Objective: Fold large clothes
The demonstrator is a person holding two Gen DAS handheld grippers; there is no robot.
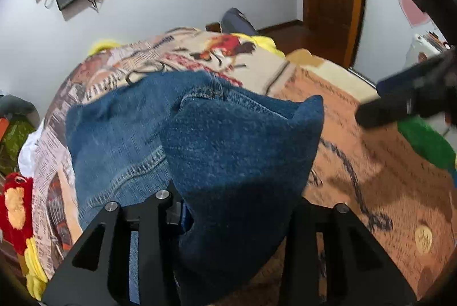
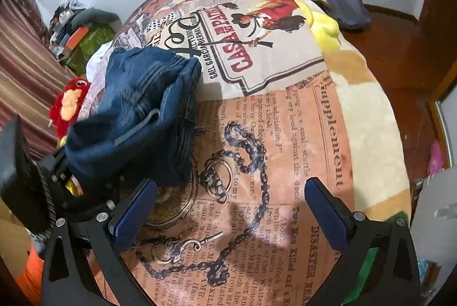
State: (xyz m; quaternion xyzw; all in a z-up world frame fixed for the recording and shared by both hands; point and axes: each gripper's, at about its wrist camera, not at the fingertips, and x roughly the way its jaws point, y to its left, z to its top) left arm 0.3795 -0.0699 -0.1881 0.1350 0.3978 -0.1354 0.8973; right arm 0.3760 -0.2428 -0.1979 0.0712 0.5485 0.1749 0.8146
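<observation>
Jeans [image 1: 200, 134] of blue denim lie bunched on the bed [image 2: 371, 117], over the printed blanket [image 2: 285, 134] that covers it. In the left wrist view a thick fold of the denim rises from between the fingers of the left tool [image 1: 228, 220] and drapes forward across the blanket; the cloth hides the fingertips, so whether the pads press on it cannot be told for certain, though the denim plainly sits between the two black arms. In the right wrist view the same bundle sits to the left of the blanket's chain-and-watch print [image 2: 242, 163], with the left tool under its near edge.

The right tool [image 2: 230, 209] hangs above the blanket with its blue-padded fingers [image 2: 134, 214] wide apart and nothing between them; it is just beside the jeans, not touching them. A red and yellow plush toy [image 2: 71, 103] lies at the bed's left edge, beyond the jeans. A yellow pillow [image 2: 325, 26] shows at the blanket's far side, and a wooden floor [image 2: 385, 49] lies to the right of the bed.
</observation>
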